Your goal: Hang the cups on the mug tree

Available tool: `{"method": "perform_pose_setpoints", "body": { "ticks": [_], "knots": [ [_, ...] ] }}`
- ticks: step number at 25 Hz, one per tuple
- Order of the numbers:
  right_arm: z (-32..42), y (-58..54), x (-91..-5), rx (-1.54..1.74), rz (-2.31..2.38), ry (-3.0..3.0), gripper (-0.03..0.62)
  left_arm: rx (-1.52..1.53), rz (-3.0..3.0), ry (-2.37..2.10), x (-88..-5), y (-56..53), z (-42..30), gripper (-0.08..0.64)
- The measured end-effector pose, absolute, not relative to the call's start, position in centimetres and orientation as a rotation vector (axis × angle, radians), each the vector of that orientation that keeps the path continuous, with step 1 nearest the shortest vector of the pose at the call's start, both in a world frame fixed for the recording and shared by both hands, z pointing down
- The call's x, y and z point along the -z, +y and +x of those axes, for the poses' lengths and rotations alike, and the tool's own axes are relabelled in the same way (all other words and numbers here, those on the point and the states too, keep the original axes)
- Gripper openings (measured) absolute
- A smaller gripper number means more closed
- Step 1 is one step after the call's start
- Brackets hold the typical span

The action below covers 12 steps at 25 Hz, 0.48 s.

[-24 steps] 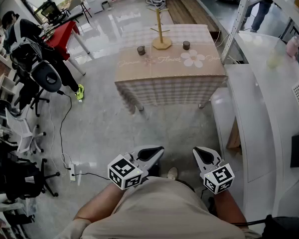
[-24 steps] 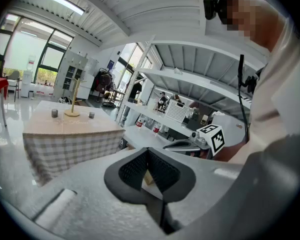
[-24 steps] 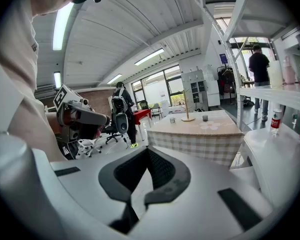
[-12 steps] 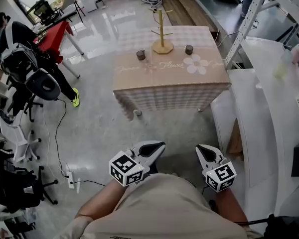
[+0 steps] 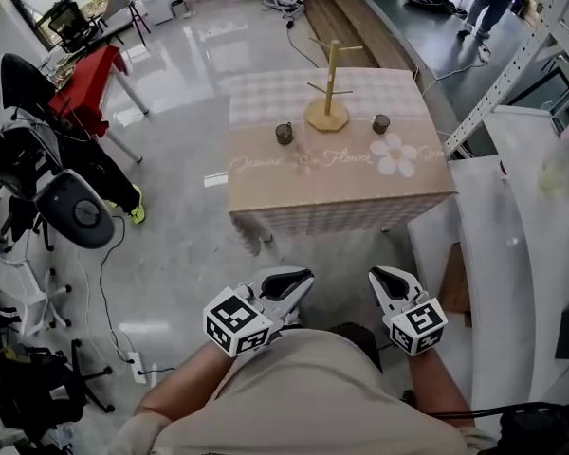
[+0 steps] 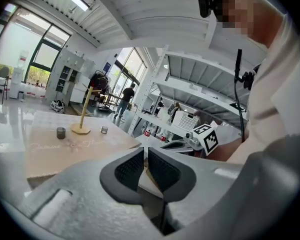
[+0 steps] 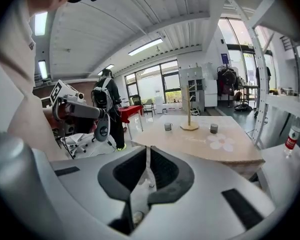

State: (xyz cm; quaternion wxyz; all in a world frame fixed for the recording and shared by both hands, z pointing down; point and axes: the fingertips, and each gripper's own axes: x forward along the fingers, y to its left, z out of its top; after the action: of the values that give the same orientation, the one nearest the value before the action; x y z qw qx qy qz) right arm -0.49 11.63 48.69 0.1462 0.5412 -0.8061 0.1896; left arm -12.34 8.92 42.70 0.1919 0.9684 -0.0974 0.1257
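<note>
Nearest the camera, the person holds both tools low and close to the body, above the glossy grey floor (image 5: 185,221). The left tool (image 5: 292,281), grey with black ribbed pads and a marker cube, has its jaws brought together, leaving only a thin slit with nothing in it. The right tool (image 5: 387,282) is closed in the same way and also carries nothing. Farther off, well apart from both tools, stands the square worktop draped in a beige cloth with a white flower print (image 5: 341,183). On it a small dark grey cup (image 5: 284,133) stands upright to the left of the light wooden mug tree (image 5: 330,83), and a second small dark cup (image 5: 381,123) stands upright to its right. Each cup is near the tree's round base but apart from it. The tree's pegs look bare in every view, with no cup on any of them. Judged from this, the hanging has not yet started. Both cups are left to be picked up and hooked on by their handles, and the person would first have to close the gap to the worktop and open a tool. Beyond the worktop, at the far left, a red table (image 5: 90,74) stands by the windows.
</note>
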Motion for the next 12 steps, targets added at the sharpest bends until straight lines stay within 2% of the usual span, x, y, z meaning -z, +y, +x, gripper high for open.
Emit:
{"method": "perform_pose_setpoints", "body": {
  "ticks": [2, 6, 12],
  "knots": [
    [-0.9, 9.5, -49.0, -0.54, 1.552, -2.304, 0.026, -0.343, 2.705, -0.284, -43.1, 6.9, -13.3, 0.011],
    [-0.7, 5.3, -49.8, -0.545, 1.559, -2.273, 0.091, -0.326, 2.677, -0.31, -43.7, 3.3, -14.5, 0.012],
    [5.0, -1.6, -52.0, -0.541, 1.599, -2.194, 0.112, -0.314, 2.66, -0.389, -44.1, -1.5, -13.7, 0.041]
  ]
}}
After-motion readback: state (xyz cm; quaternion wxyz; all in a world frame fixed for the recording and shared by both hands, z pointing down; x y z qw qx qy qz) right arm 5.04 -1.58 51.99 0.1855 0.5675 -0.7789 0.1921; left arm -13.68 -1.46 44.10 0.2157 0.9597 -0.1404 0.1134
